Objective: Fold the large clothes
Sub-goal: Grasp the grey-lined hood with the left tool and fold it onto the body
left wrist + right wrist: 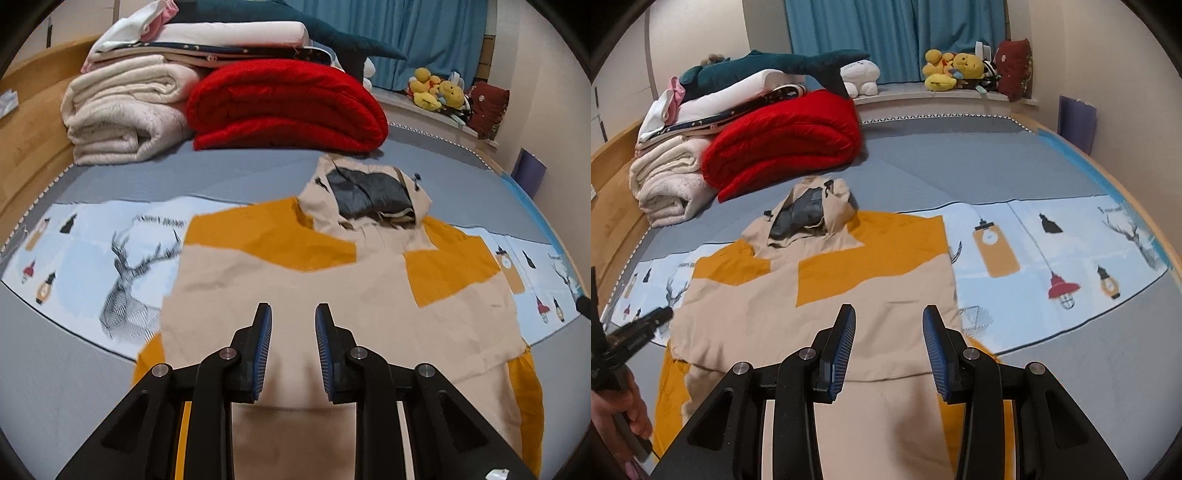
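While the left gripper (293,350) and right gripper (889,352) hover side by side above the lower half of the hooded jacket (332,295), both point toward its hood with jaws spread and nothing between them. The beige-and-orange jacket lies flat on the bed (960,166). Beyond the hood sit a red blanket (288,107), folded cream blanket (122,114) and plush shark (775,66).
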### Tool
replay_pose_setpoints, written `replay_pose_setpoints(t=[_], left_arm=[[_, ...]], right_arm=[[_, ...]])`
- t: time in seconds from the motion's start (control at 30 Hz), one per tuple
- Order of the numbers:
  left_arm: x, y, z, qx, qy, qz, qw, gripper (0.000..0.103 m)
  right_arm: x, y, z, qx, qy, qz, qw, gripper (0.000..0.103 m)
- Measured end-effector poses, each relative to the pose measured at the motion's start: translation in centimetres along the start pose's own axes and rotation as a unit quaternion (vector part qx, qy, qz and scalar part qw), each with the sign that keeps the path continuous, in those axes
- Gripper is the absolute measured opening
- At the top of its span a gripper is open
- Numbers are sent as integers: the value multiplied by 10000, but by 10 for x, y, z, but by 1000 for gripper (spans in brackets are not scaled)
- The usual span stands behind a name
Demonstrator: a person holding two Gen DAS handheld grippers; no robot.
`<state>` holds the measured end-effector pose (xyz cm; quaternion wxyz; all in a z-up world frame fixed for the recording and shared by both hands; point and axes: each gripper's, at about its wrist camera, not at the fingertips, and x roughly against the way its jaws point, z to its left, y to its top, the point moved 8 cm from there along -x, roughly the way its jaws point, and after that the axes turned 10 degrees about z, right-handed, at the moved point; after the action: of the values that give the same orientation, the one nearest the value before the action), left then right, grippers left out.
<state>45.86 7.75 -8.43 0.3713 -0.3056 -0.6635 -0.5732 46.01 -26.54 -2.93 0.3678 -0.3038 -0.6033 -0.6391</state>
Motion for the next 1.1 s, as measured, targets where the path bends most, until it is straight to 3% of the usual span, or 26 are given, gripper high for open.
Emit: replay_pose_setpoints(t=[0.1, 0.3, 0.33, 0.37, 0.4, 0.77, 0.93, 1.1], left_arm=[[-17, 25, 3, -74, 168, 24, 9998, 22], [-68, 109, -2, -189, 312, -103, 9993, 22], [-82, 125, -6, -213, 276, -89, 9994, 21], [-90, 133, -9, -230, 263, -74, 9994, 20], [-105, 146, -13, -255, 226, -34, 9994, 19], [-222, 242, -36, -61, 86, 443, 9990, 19], [-264, 262, -49, 67, -132, 801, 9967, 35], [-304, 261, -51, 80, 81, 1150, 9933, 36]], right_arm=[[-11, 1, -6, -8, 115, 245, 9996, 40], [-26, 1, -21, -141, 124, 414, 9990, 39], [-28, 2, -21, -153, 138, 406, 9990, 36], [-30, 2, -21, -160, 149, 405, 9989, 22], [-33, 3, -22, -160, 167, 427, 9988, 17], [-73, -5, -30, -249, 44, 893, 9957, 17], [-82, -2, -33, -266, -26, 935, 9953, 17], [-91, -5, -35, -322, -43, 1056, 9939, 17]])
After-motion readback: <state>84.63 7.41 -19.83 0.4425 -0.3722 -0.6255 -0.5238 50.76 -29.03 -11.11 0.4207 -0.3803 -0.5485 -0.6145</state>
